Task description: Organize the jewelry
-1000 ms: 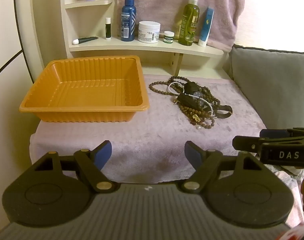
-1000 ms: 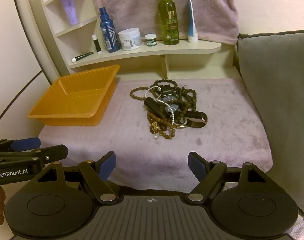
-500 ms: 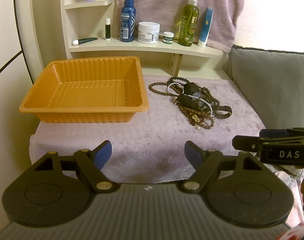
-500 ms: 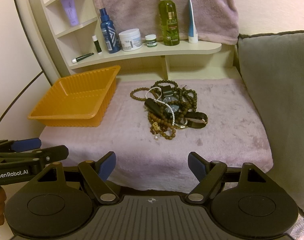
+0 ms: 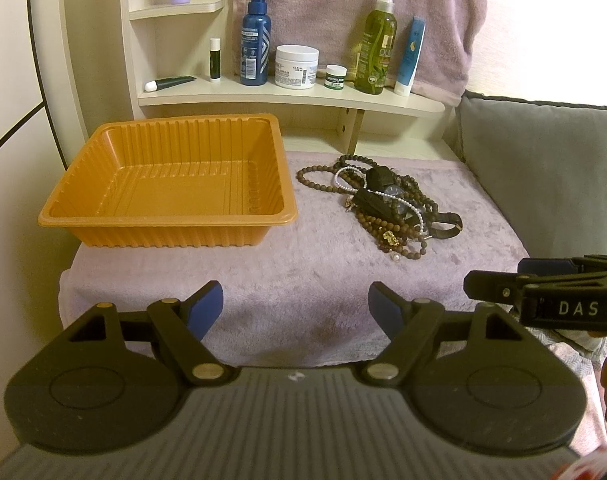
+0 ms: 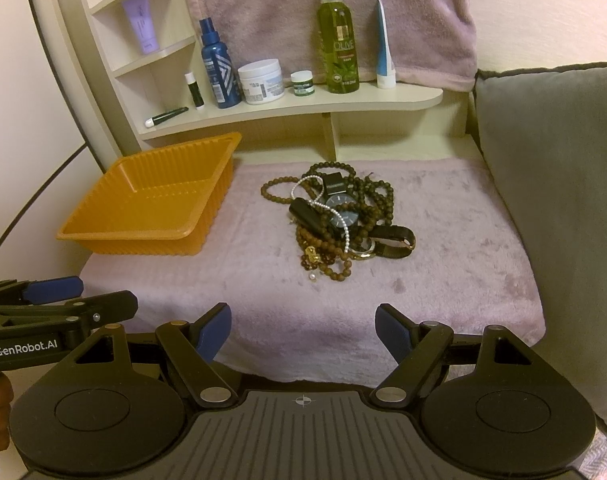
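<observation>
Still nothing moved: tangled heap of brown wooden bead strands, white pearl string and dark wristwatches [image 6: 337, 220] lying right of centre on the mauve plush-covered counter [image 6: 443, 280], well apart from both claws. Empty orange ribbed plastic tray [image 5: 171, 184] standing to the left, just beside the heap's far-left bead loop, not touching so far as can be told.

Left claw [image 5: 295, 312] spread wide at the near edge, holding nothing. Right claw [image 6: 302, 330] likewise wide open and empty, aimed more squarely at the heap.

Main risk: the knot. Pinching one strand would probably drag the whole clump, since pearls, beads and watch straps [image 6: 395, 236] cross over each other; a dangling loop could snag the tray rim or spill off the near edge. Small loose pearl [image 6: 312, 277] at the near side of the heap likely to be left behind or flicked away. Plush pile soft underneath, so claw tips pressed too deep could catch fabric instead of beads. Light tray apt to slide if nudged.

Room: open plush between claws and heap, clear approach from the near side. Tight at the far side under the cream wooden shelf of bottles and jars [image 6: 303, 110]; grey cushion [image 6: 555, 200] walling the right; counter drop-off on the left beyond the tray.
</observation>
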Action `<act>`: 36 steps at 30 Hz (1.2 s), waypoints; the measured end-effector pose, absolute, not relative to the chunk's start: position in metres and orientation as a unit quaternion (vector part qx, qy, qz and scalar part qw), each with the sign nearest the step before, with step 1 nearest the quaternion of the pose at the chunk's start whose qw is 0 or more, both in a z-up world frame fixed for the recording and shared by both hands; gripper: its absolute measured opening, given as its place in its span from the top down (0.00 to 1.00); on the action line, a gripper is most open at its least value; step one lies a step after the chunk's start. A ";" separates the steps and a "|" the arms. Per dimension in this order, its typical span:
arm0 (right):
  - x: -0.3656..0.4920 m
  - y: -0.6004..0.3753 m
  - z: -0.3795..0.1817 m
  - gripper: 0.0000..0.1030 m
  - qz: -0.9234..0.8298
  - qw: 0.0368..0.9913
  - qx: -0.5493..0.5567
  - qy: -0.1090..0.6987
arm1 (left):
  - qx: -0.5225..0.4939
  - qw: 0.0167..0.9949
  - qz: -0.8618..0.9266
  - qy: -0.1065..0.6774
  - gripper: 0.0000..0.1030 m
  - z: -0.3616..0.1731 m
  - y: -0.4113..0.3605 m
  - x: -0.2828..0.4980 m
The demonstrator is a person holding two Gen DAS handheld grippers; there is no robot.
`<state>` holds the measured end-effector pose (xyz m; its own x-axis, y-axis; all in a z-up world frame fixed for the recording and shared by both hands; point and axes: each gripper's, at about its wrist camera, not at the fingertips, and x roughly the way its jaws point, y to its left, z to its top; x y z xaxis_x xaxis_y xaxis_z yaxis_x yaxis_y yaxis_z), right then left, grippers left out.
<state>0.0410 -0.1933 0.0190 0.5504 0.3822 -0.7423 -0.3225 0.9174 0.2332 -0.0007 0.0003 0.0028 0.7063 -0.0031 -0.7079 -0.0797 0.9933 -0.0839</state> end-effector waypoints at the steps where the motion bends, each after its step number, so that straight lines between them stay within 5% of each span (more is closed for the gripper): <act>1: 0.041 -0.193 0.019 0.23 0.201 0.880 0.035 0.430 | -0.054 0.922 0.021 0.383 0.24 0.003 0.000 -0.001; 36: 0.041 -0.192 0.022 0.23 0.201 0.880 0.036 0.428 | -0.055 0.922 0.021 0.382 0.24 0.002 0.000 -0.002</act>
